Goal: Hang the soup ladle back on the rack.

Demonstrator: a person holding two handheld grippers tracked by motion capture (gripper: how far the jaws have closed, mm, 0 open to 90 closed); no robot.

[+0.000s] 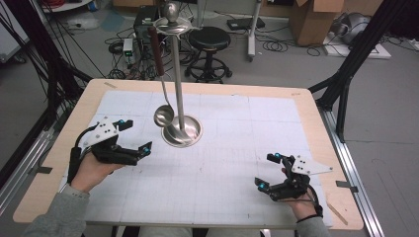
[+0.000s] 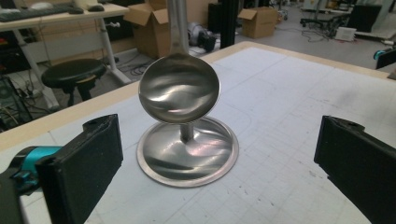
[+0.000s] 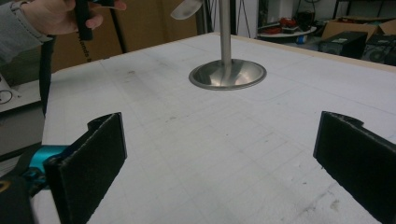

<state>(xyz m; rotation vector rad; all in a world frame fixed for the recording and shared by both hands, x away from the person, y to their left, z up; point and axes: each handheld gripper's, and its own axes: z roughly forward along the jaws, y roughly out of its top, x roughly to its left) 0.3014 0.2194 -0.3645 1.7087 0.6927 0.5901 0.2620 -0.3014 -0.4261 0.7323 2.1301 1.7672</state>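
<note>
Ahead of the left gripper (image 1: pixel 134 137), between its spread jaws, hangs the ladle (image 2: pixel 179 87); the right gripper (image 1: pixel 271 171) gapes empty.

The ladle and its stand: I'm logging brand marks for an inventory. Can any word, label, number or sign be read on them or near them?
None can be read.
Ladle: plain polished metal, no marking.
Stand: no marking visible.
Table mat: faint grid lines, no figures.
Cardboard boxes: any print is too small to read.

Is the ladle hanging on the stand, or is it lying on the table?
Hanging. The ladle hangs from the stand top ring, handle up, and its bowl floats above the round base. Neither tool touches it.
</note>
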